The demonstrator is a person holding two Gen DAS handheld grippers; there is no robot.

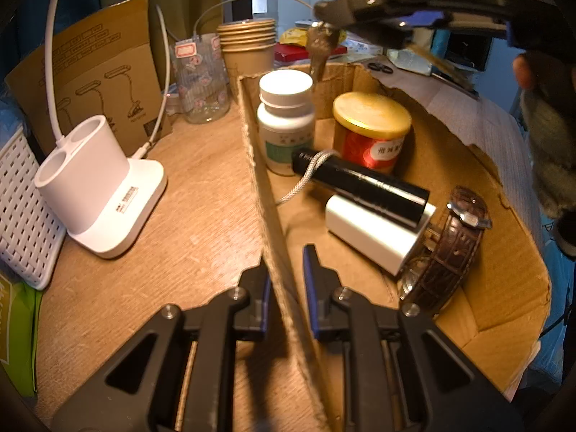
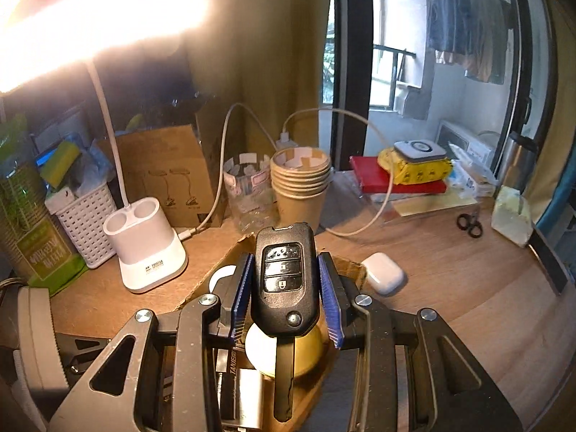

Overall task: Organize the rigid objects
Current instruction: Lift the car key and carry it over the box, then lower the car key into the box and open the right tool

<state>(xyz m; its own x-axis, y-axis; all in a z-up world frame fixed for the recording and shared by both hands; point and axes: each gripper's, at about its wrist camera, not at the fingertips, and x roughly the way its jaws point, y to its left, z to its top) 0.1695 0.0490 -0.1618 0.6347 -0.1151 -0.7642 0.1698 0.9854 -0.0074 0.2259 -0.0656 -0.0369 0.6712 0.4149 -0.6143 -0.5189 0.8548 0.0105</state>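
The step in hand looks like dropping the car key into the cardboard box (image 1: 504, 288), and doing it well means clearing the box's contents before letting go. Taking the box as landmark and reading the left wrist view from left to right: outside its left wall stands the white lamp base (image 1: 97, 194) on the wooden desk (image 1: 201, 187); the left gripper (image 1: 286, 284) is pinched narrow on that left wall, one finger outside and one inside, pitched steeply down, which steadies the box. Inside, toward the far end, stand a white pill bottle (image 1: 286, 118) and a gold-lidded jar (image 1: 370, 129); nearer lie a black flashlight (image 1: 363, 183) across a white charger block (image 1: 374, 230), and a brown-strapped watch (image 1: 453, 244) leans by the right wall. Above the far end hangs the right gripper (image 1: 345, 21), with small keys dangling below it. In the right wrist view, the right gripper (image 2: 284, 288) is clamped on the black car key (image 2: 284, 280), blade hanging toward the camera, tilted moderately down over the box's far end; white earbuds case (image 2: 383, 273) sits on the desk just right of the box. I judge the open floor between the left wall and the charger the safest landing spot; released from high up, the key could knock over the bottle.
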